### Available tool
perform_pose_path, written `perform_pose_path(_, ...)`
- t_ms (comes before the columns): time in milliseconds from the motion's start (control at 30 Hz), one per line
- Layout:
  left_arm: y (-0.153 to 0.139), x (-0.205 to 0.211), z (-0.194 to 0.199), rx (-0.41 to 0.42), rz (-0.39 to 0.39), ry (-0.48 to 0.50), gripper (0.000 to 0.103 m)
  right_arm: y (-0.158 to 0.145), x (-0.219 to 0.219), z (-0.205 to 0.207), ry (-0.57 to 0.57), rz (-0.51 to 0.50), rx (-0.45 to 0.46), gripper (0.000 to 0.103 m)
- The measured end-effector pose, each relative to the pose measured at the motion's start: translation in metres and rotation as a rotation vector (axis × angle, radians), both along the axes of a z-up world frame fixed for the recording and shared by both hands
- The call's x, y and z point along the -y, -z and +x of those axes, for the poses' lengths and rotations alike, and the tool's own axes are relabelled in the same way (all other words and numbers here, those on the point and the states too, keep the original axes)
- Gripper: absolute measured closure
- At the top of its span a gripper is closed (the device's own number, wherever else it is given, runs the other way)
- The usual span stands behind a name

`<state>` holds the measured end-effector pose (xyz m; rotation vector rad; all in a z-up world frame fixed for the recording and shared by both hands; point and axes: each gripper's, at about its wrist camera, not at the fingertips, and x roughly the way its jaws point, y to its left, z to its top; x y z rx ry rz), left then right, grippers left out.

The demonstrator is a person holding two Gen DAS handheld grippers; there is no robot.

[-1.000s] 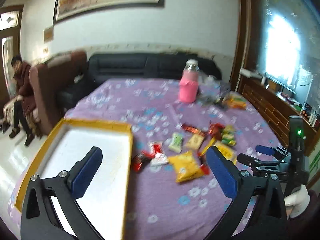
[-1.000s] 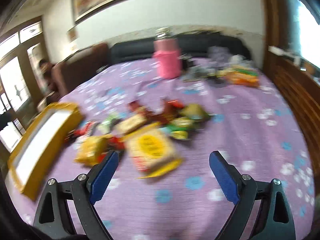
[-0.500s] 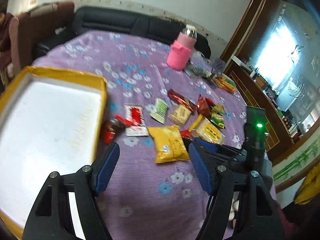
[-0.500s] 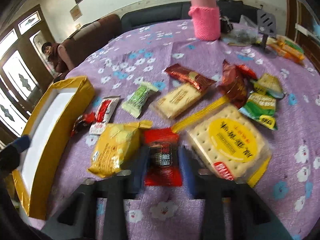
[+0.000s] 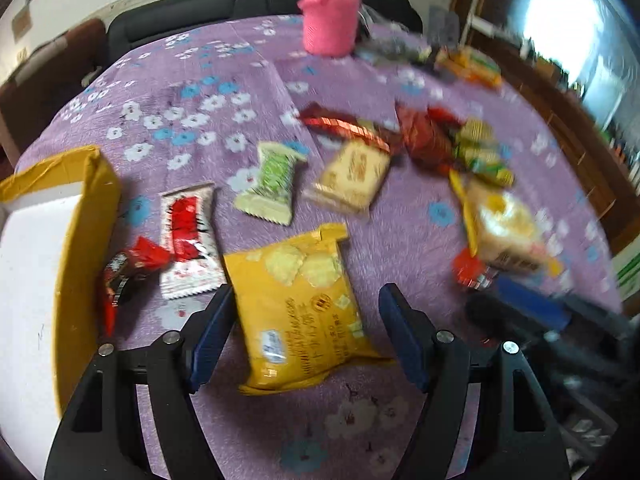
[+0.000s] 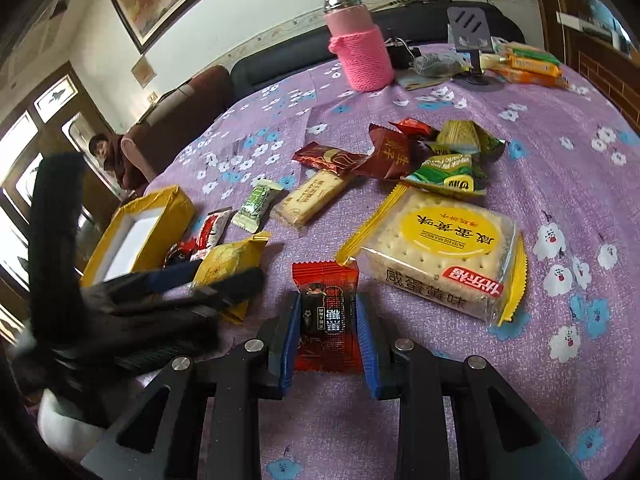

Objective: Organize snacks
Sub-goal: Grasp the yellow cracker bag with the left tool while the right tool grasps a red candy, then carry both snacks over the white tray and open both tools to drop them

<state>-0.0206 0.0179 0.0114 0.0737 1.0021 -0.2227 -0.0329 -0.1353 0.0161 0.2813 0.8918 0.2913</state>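
We have the small red packet (image 6: 326, 312) pinched between the narrowed jaws of the right gripper (image 6: 327, 320), low on the cloth at six o'clock of the cracker pack (image 6: 436, 252). The left gripper (image 5: 306, 332) straddles the yellow bag (image 5: 304, 304), half open; whether its pads press we cannot tell. The yellow tray (image 5: 86, 216), at nine o'clock, shows bare white, so we judge nearly all sorting remains

Daylight glares from a blown-out window (image 5: 576, 20) at upper right. The left wrist view is motion-blurred, the right wrist view sharp. Fisheye bending curves both views' edges.
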Motion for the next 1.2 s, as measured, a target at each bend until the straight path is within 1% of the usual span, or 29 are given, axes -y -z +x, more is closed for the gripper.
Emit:
perform_pose_path(33,0.0,0.003,-0.004,0.021,0.021,0.01,0.034,0.0,0.001,0.001,0.001,0.004,-0.001,0.075)
perform_pose_path(67,0.0,0.002,-0.007,0.031,0.018,0.012,0.052,0.0,0.001,0.002,0.002,0.004,0.0,0.075)
perform_pose_path(100,-0.002,-0.001,-0.009,0.037,0.01,0.01,0.058,0.001,0.001,0.002,0.003,0.001,0.002,0.075)
perform_pose_path(167,-0.005,-0.01,-0.012,0.026,-0.054,0.008,0.059,0.002,-0.001,0.003,0.006,-0.002,0.006,0.075)
perform_pose_path(267,-0.014,-0.021,-0.019,0.035,-0.094,-0.007,0.059,0.003,-0.002,0.002,0.011,-0.01,0.018,0.075)
perform_pose_path(367,-0.034,-0.041,-0.035,0.063,-0.174,-0.022,0.059,-0.002,-0.006,-0.002,0.012,-0.029,0.042,0.075)
perform_pose_path(467,-0.057,-0.068,-0.057,0.11,-0.24,-0.04,0.059,-0.018,-0.014,-0.017,0.011,-0.048,0.091,0.075)
perform_pose_path(533,-0.072,-0.089,-0.069,0.145,-0.271,-0.057,0.058,-0.031,-0.021,-0.031,-0.004,-0.043,0.113,0.075)
perform_pose_path(667,-0.091,-0.142,-0.089,0.192,-0.319,-0.12,0.058,-0.063,-0.05,-0.048,-0.07,-0.051,0.163,0.075)
perform_pose_path(733,-0.094,-0.167,-0.096,0.214,-0.31,-0.168,0.058,-0.078,-0.071,-0.053,-0.129,-0.019,0.17,0.076)
perform_pose_path(800,-0.094,-0.193,-0.102,0.224,-0.292,-0.225,0.058,-0.09,-0.096,-0.052,-0.2,0.02,0.156,0.076)
perform_pose_path(867,-0.09,-0.221,-0.108,0.223,-0.264,-0.286,0.058,-0.094,-0.116,-0.05,-0.263,0.066,0.131,0.076)
perform_pose_path(900,-0.088,-0.23,-0.11,0.222,-0.248,-0.309,0.058,-0.097,-0.132,-0.048,-0.312,0.099,0.113,0.076)
perform_pose_path(967,-0.079,-0.252,-0.112,0.21,-0.21,-0.36,0.058,-0.099,-0.159,-0.045,-0.38,0.136,0.09,0.076)
perform_pose_path(1067,-0.061,-0.283,-0.109,0.173,-0.19,-0.427,0.058,-0.091,-0.202,-0.041,-0.469,0.161,0.043,0.076)
perform_pose_path(1200,-0.041,-0.305,-0.107,0.128,-0.203,-0.48,0.058,-0.067,-0.251,-0.03,-0.534,0.151,-0.041,0.076)
